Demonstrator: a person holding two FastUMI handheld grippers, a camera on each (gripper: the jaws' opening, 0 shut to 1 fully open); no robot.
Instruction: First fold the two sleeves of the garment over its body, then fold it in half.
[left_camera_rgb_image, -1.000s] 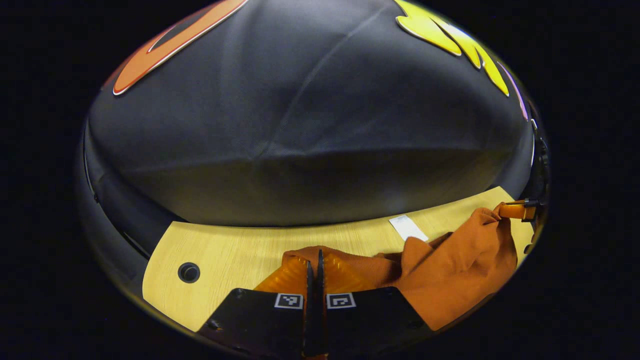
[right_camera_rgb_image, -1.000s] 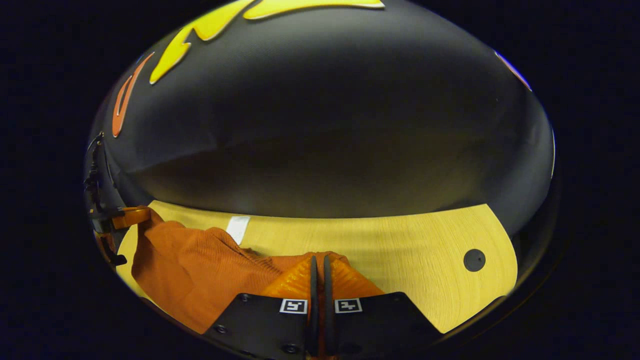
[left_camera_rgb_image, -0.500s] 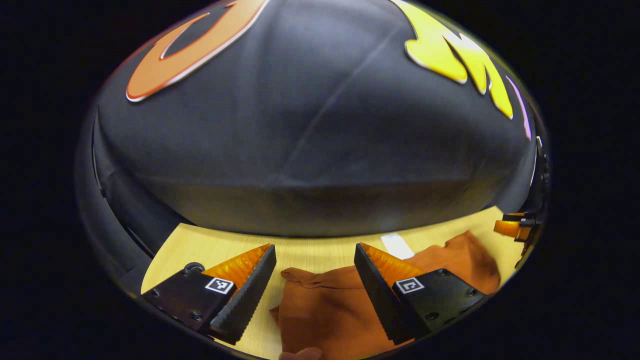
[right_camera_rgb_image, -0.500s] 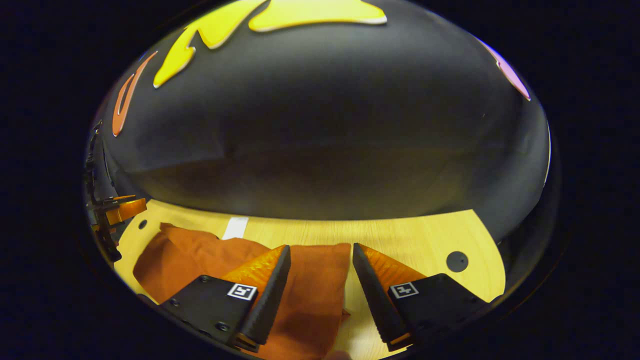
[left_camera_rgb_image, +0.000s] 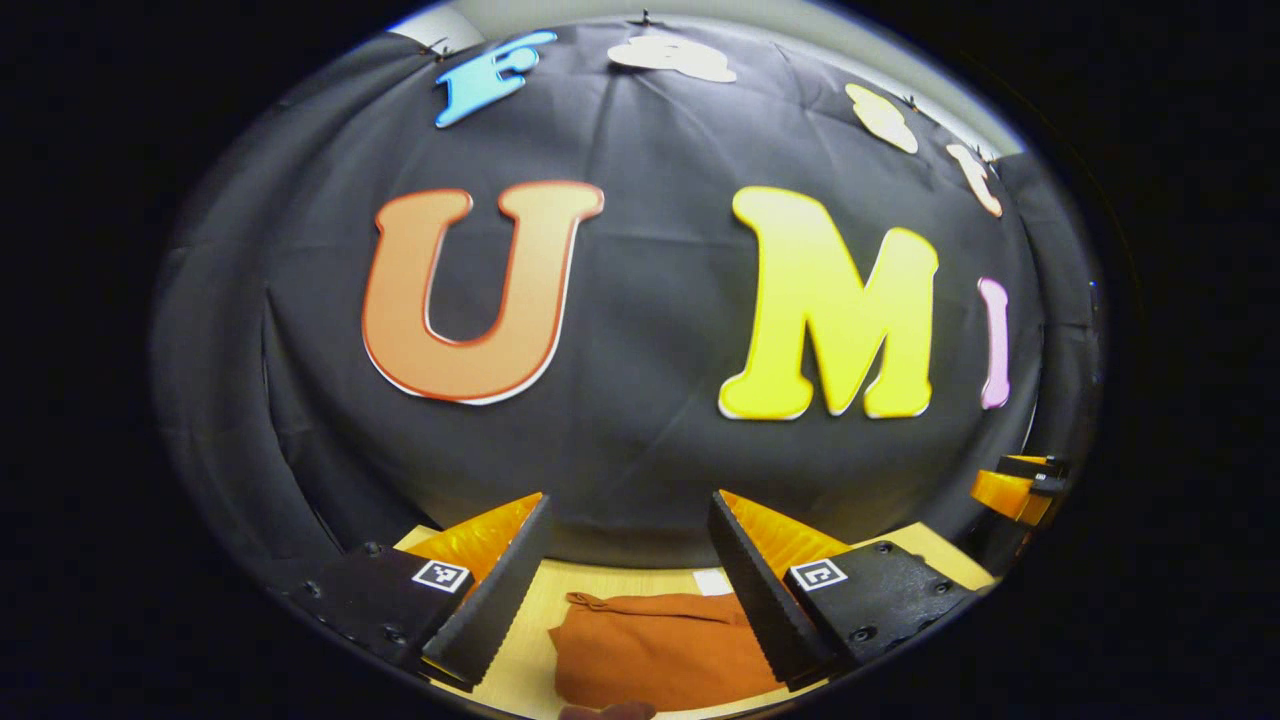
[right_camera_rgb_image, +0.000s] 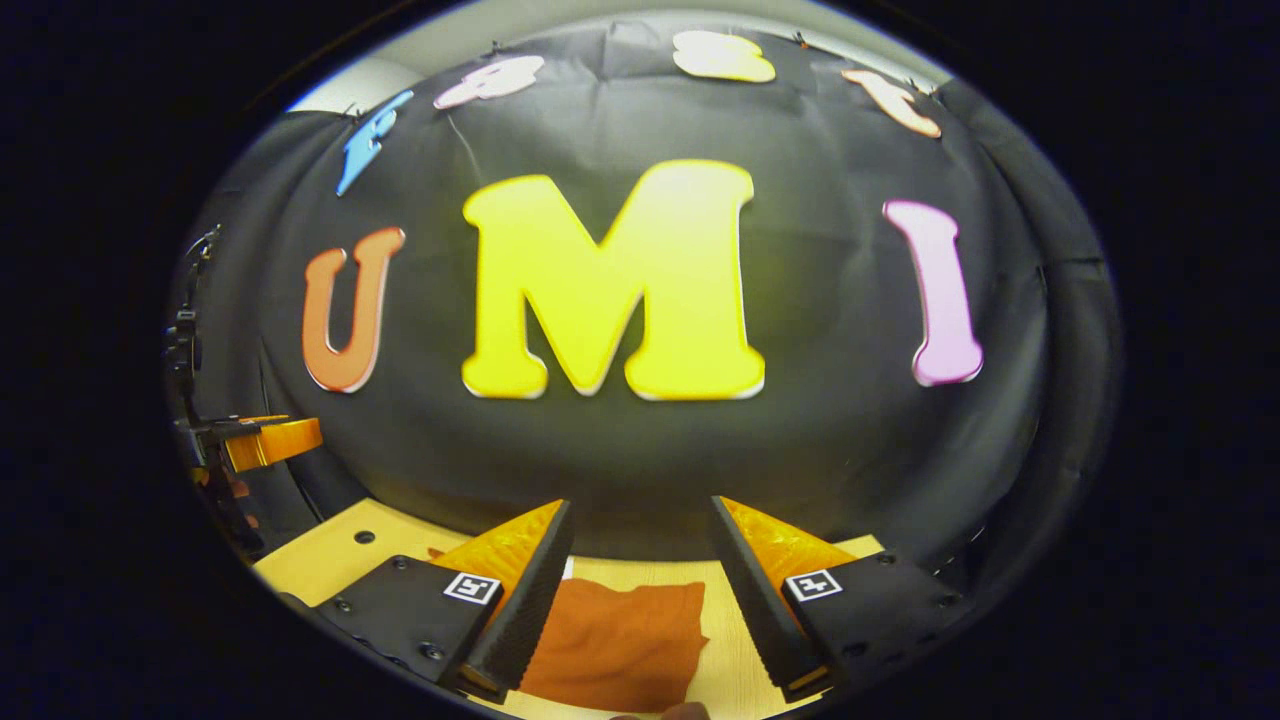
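From the left gripper view I see my left gripper raised over the table, its two fingers spread wide with nothing between them. Below the gap lies one rust-orange garment, folded into a compact bundle flat on the pale wood, touching neither finger. One small white tag sits on the table just beyond the garment's far edge. At the far right of that view a second gripper shows, off at the table's side; I cannot tell from there how its jaws stand. In the right gripper view, one gripper appears at the far left edge, apart from the garment. Moving right, one small dark hole marks the table near its left corner. Then comes my right gripper, also held above the table, its two fingers wide apart and holding nothing. The one garment lies beneath and between them, nearer the left finger, resting flat on the wood. Behind everything hangs the booth's black cloth wall.
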